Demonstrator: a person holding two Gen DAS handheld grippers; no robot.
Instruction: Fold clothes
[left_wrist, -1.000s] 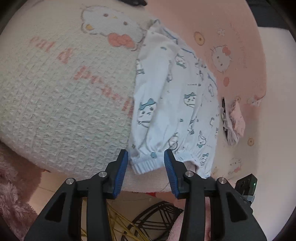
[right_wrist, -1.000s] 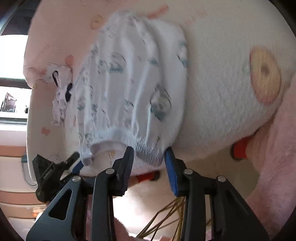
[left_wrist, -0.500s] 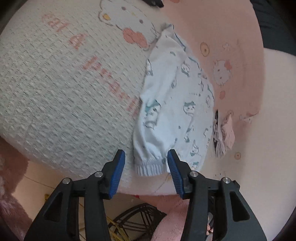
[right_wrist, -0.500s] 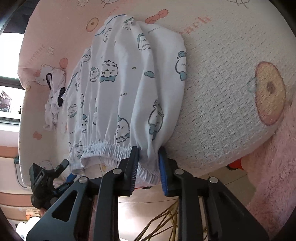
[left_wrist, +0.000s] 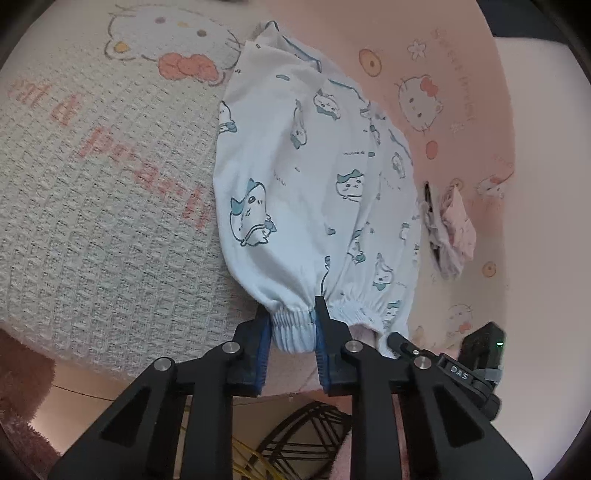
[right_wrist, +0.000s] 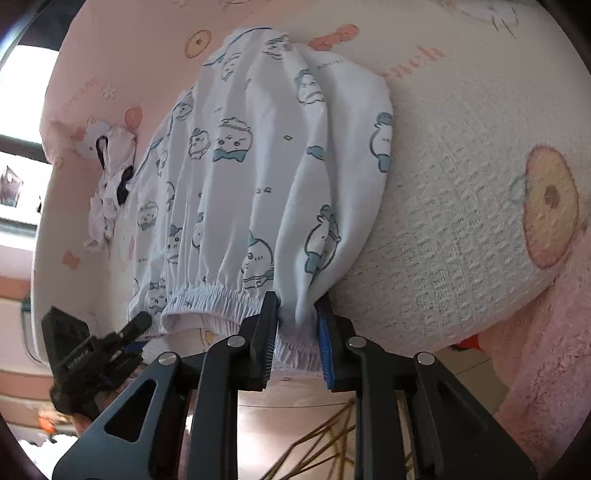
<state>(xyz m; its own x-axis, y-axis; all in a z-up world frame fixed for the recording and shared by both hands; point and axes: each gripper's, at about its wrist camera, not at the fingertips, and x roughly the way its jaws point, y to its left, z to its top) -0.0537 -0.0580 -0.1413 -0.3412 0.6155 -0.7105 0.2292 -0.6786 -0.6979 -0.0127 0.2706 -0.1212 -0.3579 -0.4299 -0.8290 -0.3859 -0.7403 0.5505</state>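
Observation:
A white garment with blue cartoon prints lies on a Hello Kitty blanket, its elastic hem at the near edge. My left gripper is shut on the left end of the hem. My right gripper is shut on the right end of the same hem; the garment stretches away from it. The right gripper's body shows at the lower right of the left wrist view, and the left gripper's body at the lower left of the right wrist view.
The cream and pink blanket covers the bed. A small crumpled pink and white cloth lies beyond the garment, also in the right wrist view. A fluffy pink rug and floor lie below the bed edge.
Both grippers closed on the garment's elastic hem: the right one about half a second ago, the left one just now. The hem now bunches between the jaws.

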